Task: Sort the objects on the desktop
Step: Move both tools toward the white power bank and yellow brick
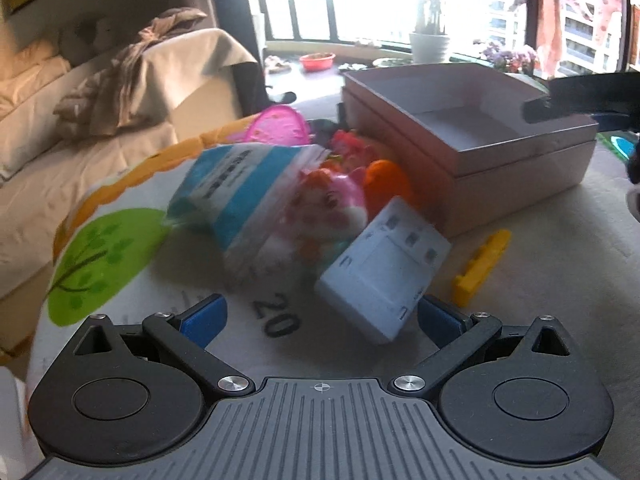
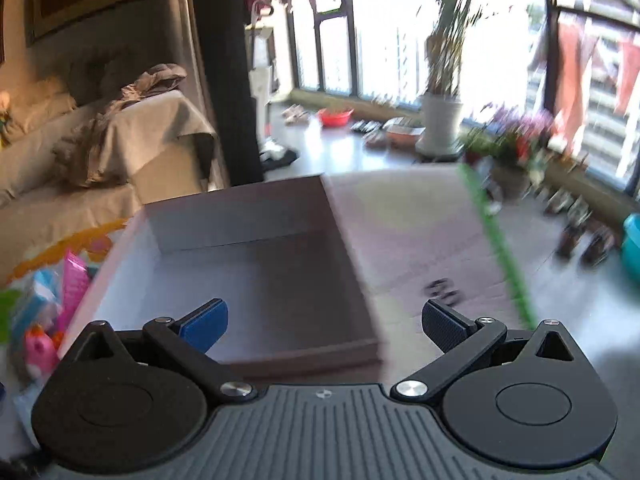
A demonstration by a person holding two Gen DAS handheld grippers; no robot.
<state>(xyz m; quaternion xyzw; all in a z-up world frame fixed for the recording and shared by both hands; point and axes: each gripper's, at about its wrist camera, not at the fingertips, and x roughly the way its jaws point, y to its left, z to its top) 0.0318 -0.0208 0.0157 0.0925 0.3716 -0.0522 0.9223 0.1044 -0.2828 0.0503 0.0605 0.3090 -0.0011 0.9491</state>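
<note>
My left gripper is open, low over the mat, just short of a white rectangular device whose near corner lies between the fingertips. Behind it sit a blue-striped tissue pack, a pink toy figure, an orange toy and a pink round piece. A yellow plastic piece lies to the right. The pinkish open box stands at the back right. My right gripper hangs open above that box, which is empty inside; the toys show at its left.
The play mat with a green tree and orange border covers the table; its left edge drops off toward a beige sofa. The other gripper's dark body reaches over the box. A green mat edge lies right of the box.
</note>
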